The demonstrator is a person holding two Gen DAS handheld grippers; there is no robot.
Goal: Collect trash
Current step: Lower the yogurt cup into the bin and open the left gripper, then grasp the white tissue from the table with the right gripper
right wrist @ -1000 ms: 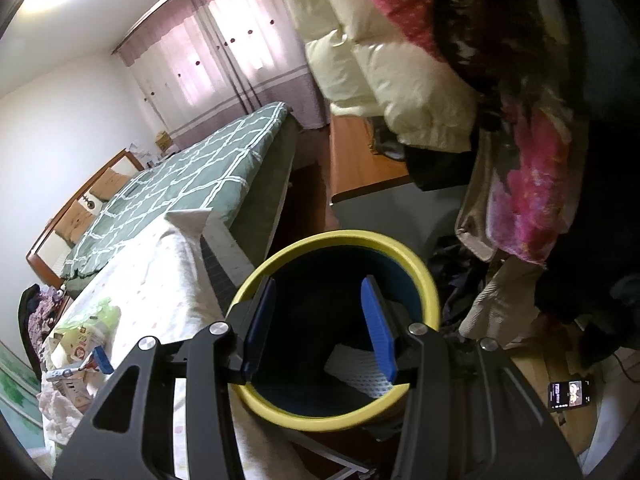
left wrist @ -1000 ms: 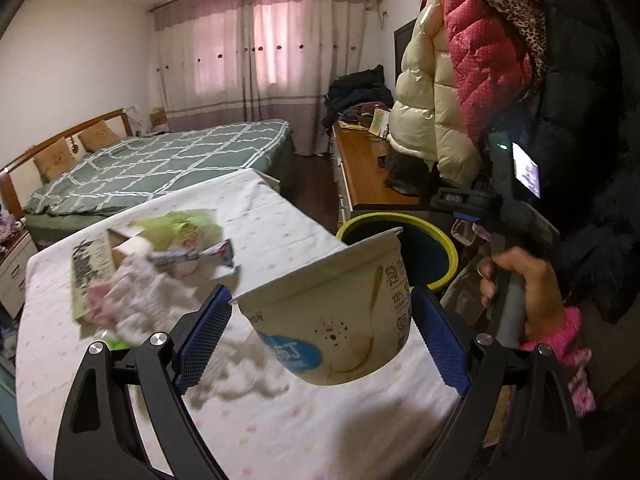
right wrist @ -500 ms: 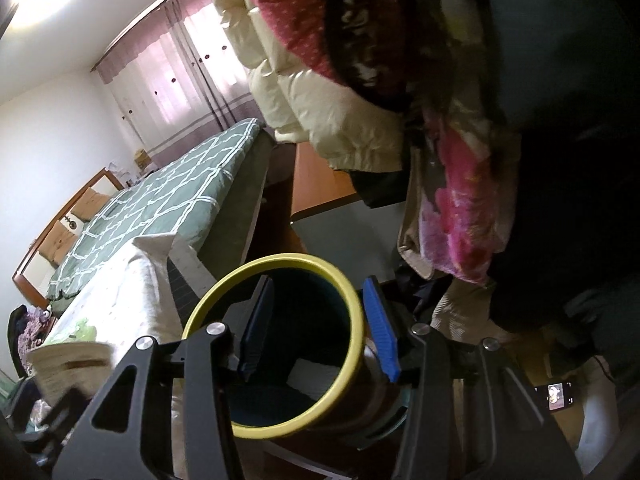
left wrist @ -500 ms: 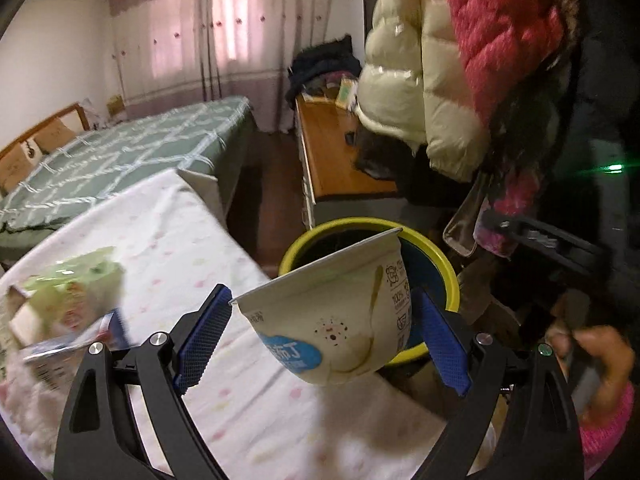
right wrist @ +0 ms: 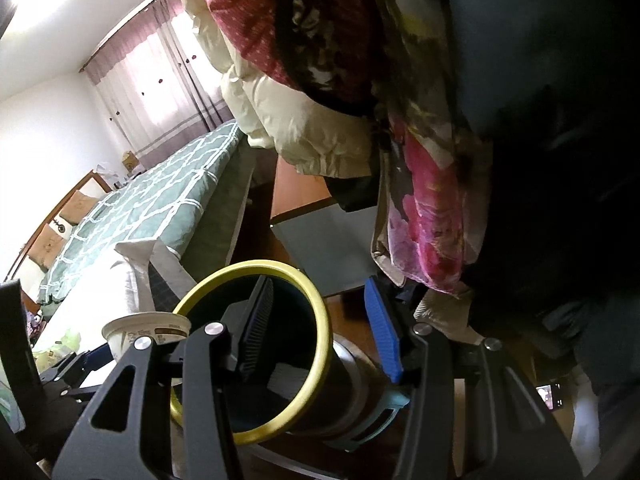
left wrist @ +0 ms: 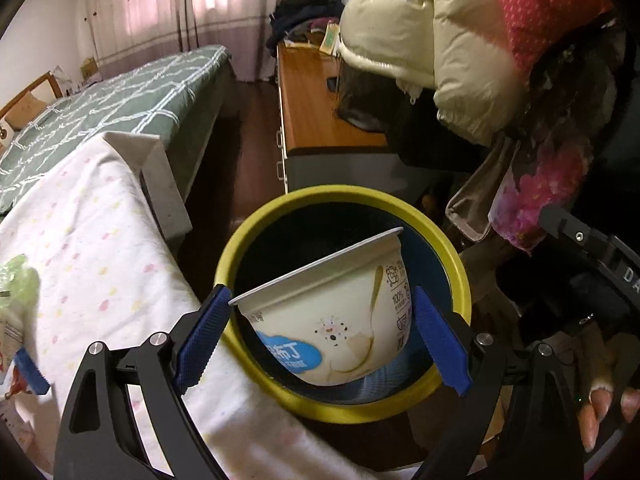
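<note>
We find the left gripper (left wrist: 322, 336) clamped on a white pudding cup (left wrist: 332, 312), its blue pads pressed to either side of the tilted cup. A second ago the cup hung over the spotted tablecloth (left wrist: 96, 240); it now sits directly above the mouth of the yellow-rimmed bin (left wrist: 344, 408) — the dark interior shows behind it on all sides. The heap of wrappers that filled the left of the earlier view has slid to the frame edge, only a green wrapper (left wrist: 16, 280) showing.

The right gripper (right wrist: 320, 328) straddles the bin's wall (right wrist: 320, 320), one finger inside the rim and one outside; we cannot tell whether the pads bear on it. In its view the bin was earlier seen nearly from above and now appears tipped sideways. The cup has come into this view at the left.

Beyond stand the green quilted bed (left wrist: 120, 96) and hanging padded jackets (left wrist: 440, 48).
</note>
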